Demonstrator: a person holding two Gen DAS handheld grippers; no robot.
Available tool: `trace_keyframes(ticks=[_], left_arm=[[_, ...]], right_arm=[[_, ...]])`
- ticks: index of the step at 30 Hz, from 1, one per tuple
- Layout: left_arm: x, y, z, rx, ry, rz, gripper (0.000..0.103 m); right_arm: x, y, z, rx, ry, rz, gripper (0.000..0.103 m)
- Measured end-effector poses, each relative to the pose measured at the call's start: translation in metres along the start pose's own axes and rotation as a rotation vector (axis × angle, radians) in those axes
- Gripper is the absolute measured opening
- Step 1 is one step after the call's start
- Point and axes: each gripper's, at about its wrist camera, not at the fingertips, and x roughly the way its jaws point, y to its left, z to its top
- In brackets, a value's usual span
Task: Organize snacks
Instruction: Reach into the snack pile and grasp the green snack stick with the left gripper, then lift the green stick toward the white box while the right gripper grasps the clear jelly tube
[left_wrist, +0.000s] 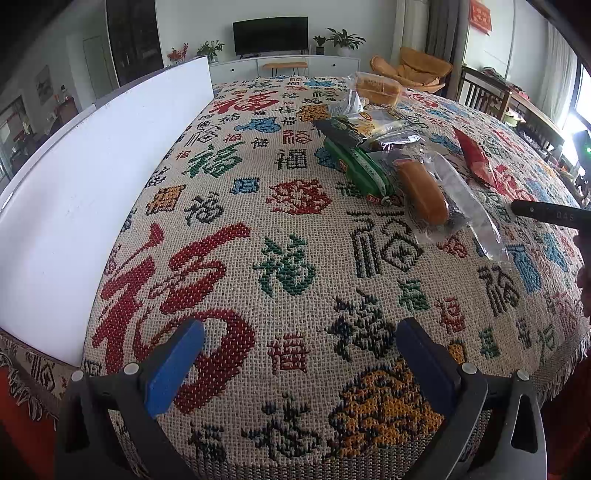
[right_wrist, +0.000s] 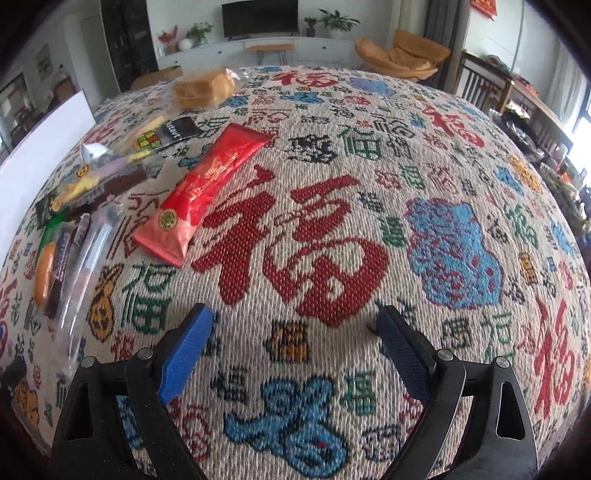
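Both tools are hovering over bare cloth at the near edge of the counter, each with its blue pads spread wide and nothing between them: the left tool (left_wrist: 295, 365) and the right tool (right_wrist: 295, 350).

The snacks are lying in a loose heap toward the middle of the counter (left_wrist: 280, 258), reaching on toward its far edge. Nearest is a bread roll (left_wrist: 423, 192) in a clear wrapper, touching a green packet (left_wrist: 360, 168); the red packet (right_wrist: 203, 192) is lying just beside them, and a bag of sliced bread (right_wrist: 203, 88) is sitting near the far edge.

The risk, as I judge it, is in the overlap: closing on the slippery clear wrapper may be dragging its neighbours along, or pinching only loose film so the roll slips out. Pressing too low could also be snagging the woven cloth. The white board (left_wrist: 92, 177) along the left edge is limiting room there.
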Motion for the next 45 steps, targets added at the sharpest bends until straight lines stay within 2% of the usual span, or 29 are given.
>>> trace_keyframes(ticks=[6,10,16,18,22,26,29,33,34,35,36,37,39,42,45], left_arm=[[0.0,0.0,-0.001,0.002,-0.008,0.002,0.103],[0.002,-0.001,0.001,-0.005,-0.013,0.014,0.103],[0.008,0.001,0.014,0.0,0.056,-0.002,0.103],[0.01,0.005,0.024,-0.019,0.084,-0.028,0.103],[0.008,0.014,0.061,-0.107,0.055,-0.15,0.102],[0.023,0.003,0.102,-0.109,0.038,-0.176,0.101],[0.045,-0.008,0.122,-0.118,0.06,-0.175,0.092],[0.069,-0.009,0.125,-0.132,0.089,-0.111,0.062],[0.067,-0.007,0.122,-0.124,0.064,-0.099,0.052],[0.065,-0.004,0.12,-0.113,0.065,-0.09,0.046],[0.063,-0.001,0.117,-0.096,0.072,-0.081,0.033],[0.06,0.004,0.114,-0.075,0.077,-0.077,0.029],[0.054,0.017,0.107,-0.051,0.097,-0.085,0.024],[0.043,0.037,0.093,-0.02,0.115,-0.07,0.023],[0.034,0.048,0.08,0.02,0.124,-0.102,0.023]], right_arm=[[0.007,-0.003,0.004,0.008,-0.067,0.006,0.095],[0.008,-0.003,0.006,0.011,-0.066,0.008,0.095],[0.009,-0.003,0.008,0.012,-0.066,0.007,0.095],[0.009,-0.003,0.007,0.011,-0.066,0.007,0.095],[0.009,-0.003,0.007,0.012,-0.066,0.007,0.095],[0.009,-0.003,0.007,0.011,-0.066,0.007,0.095],[0.009,-0.003,0.007,0.012,-0.066,0.007,0.095],[0.009,-0.003,0.007,0.012,-0.066,0.007,0.095],[0.009,-0.003,0.007,0.012,-0.066,0.007,0.095],[0.009,-0.003,0.007,0.012,-0.066,0.007,0.095],[0.009,-0.003,0.007,0.012,-0.066,0.007,0.095],[0.009,-0.003,0.007,0.012,-0.066,0.007,0.095],[0.009,-0.003,0.007,0.012,-0.066,0.007,0.095],[0.009,-0.003,0.007,0.012,-0.066,0.007,0.095],[0.009,-0.003,0.007,0.012,-0.067,0.007,0.095]])
